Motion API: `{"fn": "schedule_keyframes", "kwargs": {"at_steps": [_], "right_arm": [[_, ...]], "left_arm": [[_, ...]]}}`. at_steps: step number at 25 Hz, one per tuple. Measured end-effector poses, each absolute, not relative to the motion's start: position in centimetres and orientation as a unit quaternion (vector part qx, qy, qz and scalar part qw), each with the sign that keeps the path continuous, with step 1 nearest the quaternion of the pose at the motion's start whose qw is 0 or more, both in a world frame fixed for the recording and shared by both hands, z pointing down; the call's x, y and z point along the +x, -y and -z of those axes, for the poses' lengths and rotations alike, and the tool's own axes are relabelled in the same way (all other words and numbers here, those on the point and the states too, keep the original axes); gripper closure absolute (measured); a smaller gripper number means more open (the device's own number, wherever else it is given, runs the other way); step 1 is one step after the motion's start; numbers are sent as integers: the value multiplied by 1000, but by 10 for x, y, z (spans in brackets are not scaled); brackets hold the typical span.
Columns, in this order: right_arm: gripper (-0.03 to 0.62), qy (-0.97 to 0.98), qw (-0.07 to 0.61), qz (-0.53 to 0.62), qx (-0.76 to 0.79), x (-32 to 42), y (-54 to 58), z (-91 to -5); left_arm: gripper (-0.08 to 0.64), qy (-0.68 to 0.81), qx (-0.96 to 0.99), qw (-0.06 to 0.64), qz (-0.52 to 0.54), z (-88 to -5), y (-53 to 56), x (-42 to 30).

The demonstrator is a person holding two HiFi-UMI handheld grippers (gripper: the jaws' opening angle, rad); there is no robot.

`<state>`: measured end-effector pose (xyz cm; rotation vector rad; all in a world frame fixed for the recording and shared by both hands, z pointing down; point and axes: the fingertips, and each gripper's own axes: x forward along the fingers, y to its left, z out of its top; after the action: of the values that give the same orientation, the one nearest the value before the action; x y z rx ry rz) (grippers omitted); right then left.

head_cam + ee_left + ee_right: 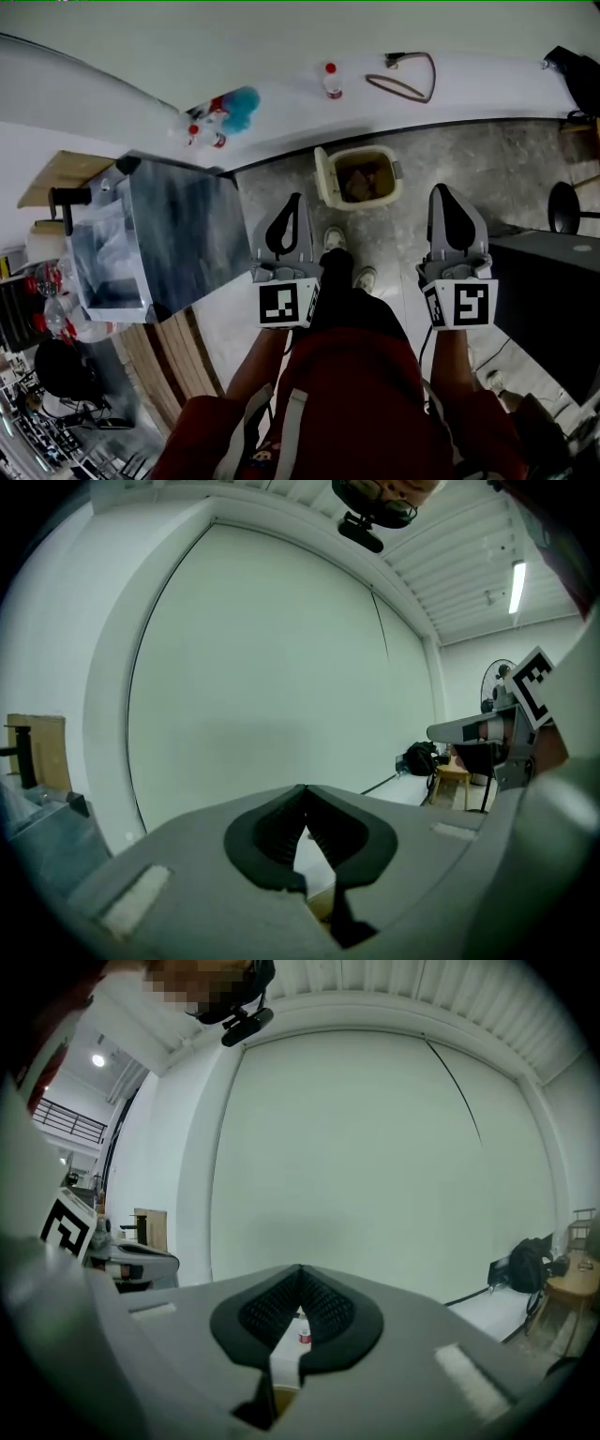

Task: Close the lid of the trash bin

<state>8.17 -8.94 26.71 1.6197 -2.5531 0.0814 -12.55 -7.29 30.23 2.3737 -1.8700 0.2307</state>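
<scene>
Bare studio-like workshop hall: white curved backdrop wall (262, 667), ribbed ceiling (450, 560), strip light (517, 586), mottled concrete floor (487, 169).

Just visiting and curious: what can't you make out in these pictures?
- Inside the trash bin: head view, too small and dark.
- The bin in both gripper views: nearly hidden behind the shut left tongs and right tongs.
- Label on the bottle: head view, too small.
- The grey box: head view, blurred.

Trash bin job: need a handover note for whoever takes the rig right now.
Left gripper: shut, empty.
Right gripper: shut, empty.
Trash bin: on the floor ahead of the person's shoes, rubbish inside. Its lid stands open at its left side in the head view.
Done: nothing, lid untouched.
Left: reach the lid and swing it down shut.
</scene>
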Motion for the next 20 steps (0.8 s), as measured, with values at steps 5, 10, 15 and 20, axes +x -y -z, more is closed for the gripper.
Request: {"fn": "schedule_keyframes", "kwargs": {"at_steps": [5, 10, 15, 20], "right_arm": [[592, 848, 85, -43, 522, 56, 114, -301], [592, 850, 111, -61, 511, 35, 135, -332], [592, 850, 131, -79, 504, 18, 150, -358], [592, 846, 149, -94, 503, 8, 166, -387]], "left_arm": [[554, 608, 781, 101, -100, -360, 92, -135], [548, 592, 782, 143, -133, -418, 107, -141], [503, 566, 783, 200, -162, -475, 113, -137], [441, 544, 783, 235, -188, -523, 122, -133]]}}
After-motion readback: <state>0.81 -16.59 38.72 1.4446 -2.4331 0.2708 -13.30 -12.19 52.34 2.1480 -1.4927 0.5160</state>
